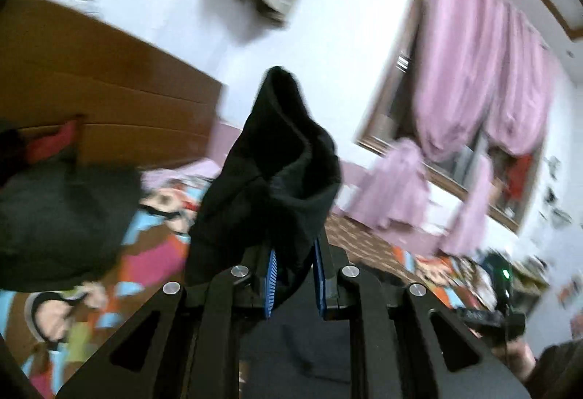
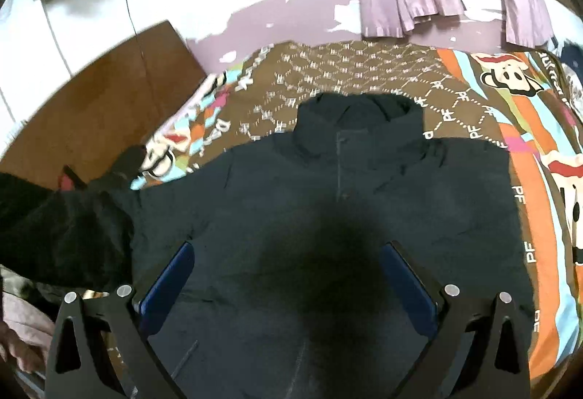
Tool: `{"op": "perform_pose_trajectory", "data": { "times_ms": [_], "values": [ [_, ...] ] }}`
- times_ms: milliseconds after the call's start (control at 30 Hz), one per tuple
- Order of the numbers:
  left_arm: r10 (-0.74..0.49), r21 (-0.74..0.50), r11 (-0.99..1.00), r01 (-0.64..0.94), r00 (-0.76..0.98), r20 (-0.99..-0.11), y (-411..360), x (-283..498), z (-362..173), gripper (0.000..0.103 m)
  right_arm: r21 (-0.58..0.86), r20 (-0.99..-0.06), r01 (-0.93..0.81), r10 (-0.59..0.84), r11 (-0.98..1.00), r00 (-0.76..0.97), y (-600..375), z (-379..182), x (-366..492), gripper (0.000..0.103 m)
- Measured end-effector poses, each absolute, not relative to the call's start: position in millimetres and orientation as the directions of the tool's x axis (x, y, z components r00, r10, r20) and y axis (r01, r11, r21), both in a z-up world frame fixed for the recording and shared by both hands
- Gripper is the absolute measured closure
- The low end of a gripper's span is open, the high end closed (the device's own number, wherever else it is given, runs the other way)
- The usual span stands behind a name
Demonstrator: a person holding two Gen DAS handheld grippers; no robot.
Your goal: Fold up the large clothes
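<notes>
Bed [image 2: 364, 71] covered by patterned brown cartoon-print sheet. Dark jacket [image 2: 328, 198] lies flat on it, collar toward the wall.

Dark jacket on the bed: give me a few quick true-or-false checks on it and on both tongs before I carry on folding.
1. The left tongs are shut on a bunch of the dark jacket. True.
2. The right tongs grip the jacket's collar. False: they are open above the jacket's body, holding nothing.
3. The jacket lies spread on a patterned bedspread. True.
4. The collar points toward the right wrist camera. False: the collar lies at the far side, toward the wall.
5. Green curtains hang at the window. False: the curtains are pink-lilac.
</notes>
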State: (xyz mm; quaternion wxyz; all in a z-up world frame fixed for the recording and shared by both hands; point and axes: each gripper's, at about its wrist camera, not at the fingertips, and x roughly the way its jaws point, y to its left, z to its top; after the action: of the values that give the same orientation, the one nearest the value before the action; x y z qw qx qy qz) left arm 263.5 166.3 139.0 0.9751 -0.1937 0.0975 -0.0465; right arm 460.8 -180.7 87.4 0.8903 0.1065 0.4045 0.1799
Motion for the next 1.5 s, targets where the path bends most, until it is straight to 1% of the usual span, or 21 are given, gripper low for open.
{"op": "perform_pose_trajectory", "data": {
  "times_ms": [67,167,267,333,433,500,700,767,800,833,867,900,933,967,1033,1133,1233,1300,1367,1400,1500],
  "values": [
    [-0.178,-0.36,0.928,0.099,0.965,-0.193,135,273,146,0.089,0.365,-0.66,-0.247,0.436,0.898,0.612,-198,96,456,0.0],
    [-0.258,-0.326,0.93,0.169,0.932,-0.253,82,294,139,0.089,0.426,-0.623,-0.268,0.495,0.864,0.606,-223,104,452,0.0],
    [-0.239,-0.267,0.952,0.15,0.908,-0.343,32,316,115,0.089,0.476,-0.614,-0.273,0.538,0.836,0.577,-244,103,451,0.0],
    [-0.255,-0.249,0.955,0.162,0.879,-0.404,2,331,92,0.089,0.514,-0.605,-0.279,0.574,0.811,0.552,-258,98,451,0.0],
    [-0.276,-0.225,0.956,0.186,0.827,-0.49,-39,345,51,0.089,0.584,-0.589,-0.266,0.626,0.767,0.511,-280,80,449,0.0],
    [-0.295,-0.21,0.954,0.214,0.795,-0.529,-59,351,27,0.089,0.638,-0.582,-0.247,0.667,0.73,0.465,-291,61,452,0.0],
    [-0.325,-0.165,0.944,0.285,0.717,-0.616,-101,340,-32,0.089,0.771,-0.559,-0.121,0.755,0.625,0.342,-304,1,467,0.001],
    [-0.331,-0.161,0.94,0.3,0.698,-0.635,-109,339,-43,0.089,0.799,-0.547,-0.073,0.771,0.597,0.324,-302,-14,471,0.012],
    [-0.332,-0.153,0.939,0.309,0.693,-0.64,-112,338,-47,0.089,0.81,-0.541,-0.053,0.778,0.585,0.319,-301,-19,473,0.016],
    [-0.333,-0.145,0.937,0.317,0.689,-0.644,-115,338,-51,0.089,0.824,-0.531,-0.032,0.789,0.566,0.31,-300,-25,475,0.023],
    [-0.336,-0.144,0.936,0.322,0.688,-0.644,-114,337,-52,0.089,0.834,-0.523,-0.014,0.798,0.552,0.298,-297,-29,477,0.037],
    [-0.343,-0.148,0.933,0.328,0.685,-0.642,-112,335,-53,0.089,0.835,-0.525,-0.009,0.8,0.551,0.292,-294,-31,478,0.048],
    [-0.354,-0.156,0.929,0.336,0.68,-0.642,-112,335,-54,0.089,0.826,-0.539,-0.007,0.792,0.564,0.287,-291,-32,480,0.07],
    [-0.361,-0.16,0.926,0.343,0.673,-0.646,-112,336,-53,0.089,0.809,-0.56,-0.012,0.778,0.587,0.284,-288,-31,481,0.084],
    [-0.358,-0.154,0.925,0.347,0.662,-0.658,-111,337,-49,0.089,0.787,-0.582,-0.034,0.759,0.616,0.291,-287,-25,483,0.094],
    [-0.363,-0.156,0.924,0.348,0.679,-0.638,-113,336,-39,0.087,0.707,-0.623,-0.143,0.705,0.693,0.34,-283,-2,474,0.097],
    [-0.394,-0.181,0.914,0.363,0.69,-0.607,-111,331,-26,0.08,0.641,-0.63,-0.217,0.666,0.736,0.399,-286,23,467,0.097],
    [-0.425,-0.212,0.902,0.375,0.691,-0.584,-107,329,-18,0.064,0.632,-0.628,-0.203,0.648,0.747,0.43,-294,30,468,0.097],
    [-0.456,-0.242,0.888,0.39,0.692,-0.559,-101,325,-12,0.061,0.634,-0.623,-0.174,0.631,0.754,0.462,-306,29,468,0.097],
    [-0.454,-0.243,0.89,0.386,0.7,-0.552,-98,325,-9,0.058,0.629,-0.626,-0.147,0.609,0.764,0.486,-316,30,471,0.097],
    [-0.448,-0.261,0.894,0.364,0.719,-0.531,-86,328,-1,0.055,0.572,-0.658,-0.089,0.521,0.815,0.543,-338,27,474,0.098]
  ]
}}
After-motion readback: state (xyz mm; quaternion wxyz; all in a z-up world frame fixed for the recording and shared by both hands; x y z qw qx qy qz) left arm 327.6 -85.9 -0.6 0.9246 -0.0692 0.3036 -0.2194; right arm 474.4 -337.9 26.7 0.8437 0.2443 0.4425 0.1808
